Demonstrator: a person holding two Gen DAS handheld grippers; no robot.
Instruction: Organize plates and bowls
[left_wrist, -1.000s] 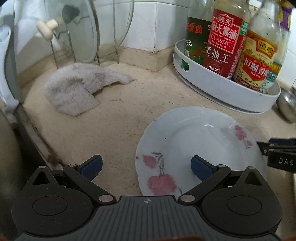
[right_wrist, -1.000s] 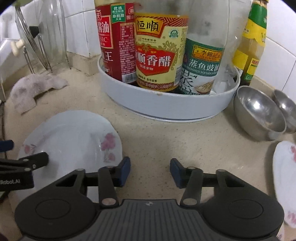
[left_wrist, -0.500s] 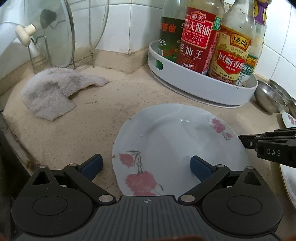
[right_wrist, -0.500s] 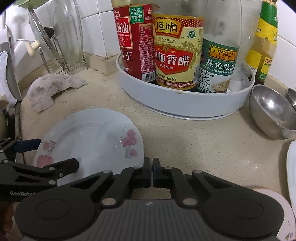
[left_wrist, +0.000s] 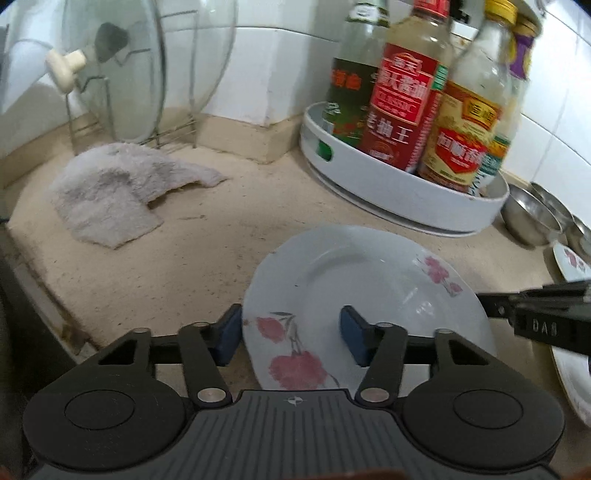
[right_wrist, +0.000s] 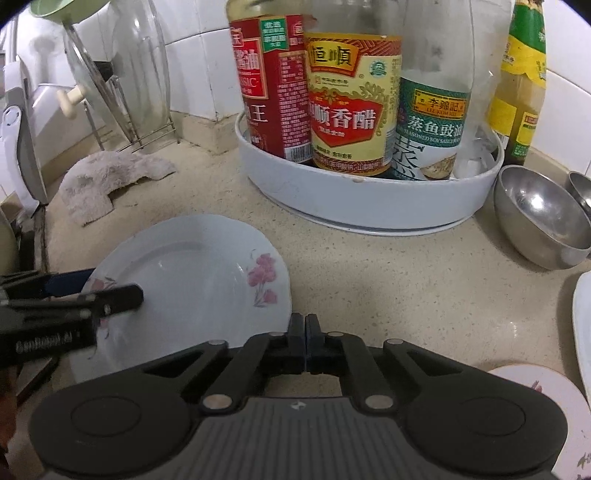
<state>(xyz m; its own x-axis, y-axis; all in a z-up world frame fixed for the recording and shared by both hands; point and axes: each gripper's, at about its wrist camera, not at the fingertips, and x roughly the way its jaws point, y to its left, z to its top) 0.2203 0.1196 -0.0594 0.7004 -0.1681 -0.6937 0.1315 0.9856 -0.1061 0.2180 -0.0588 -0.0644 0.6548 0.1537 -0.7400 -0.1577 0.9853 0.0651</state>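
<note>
A white plate with pink flowers (left_wrist: 369, 295) lies on the beige counter; it also shows in the right wrist view (right_wrist: 192, 273). My left gripper (left_wrist: 290, 334) is open, its fingers straddling the plate's near left rim, one pad (left_wrist: 229, 334) outside the edge and one (left_wrist: 352, 334) over the plate. My right gripper (right_wrist: 306, 345) is shut and empty, just right of the plate's rim. Steel bowls (right_wrist: 539, 218) sit at the right. More plates (right_wrist: 583, 325) lie at the far right edge.
A white turntable tray (right_wrist: 369, 206) with several sauce bottles stands behind the plate. A grey rag (left_wrist: 110, 192) lies at the back left before a wire rack with glass lids (left_wrist: 122, 74). A dark stove edge (left_wrist: 22, 295) runs along the left.
My left gripper has narrowed and moved in on the plate's left rim. My right gripper closed from open a second ago and stays shut beside the plate.
</note>
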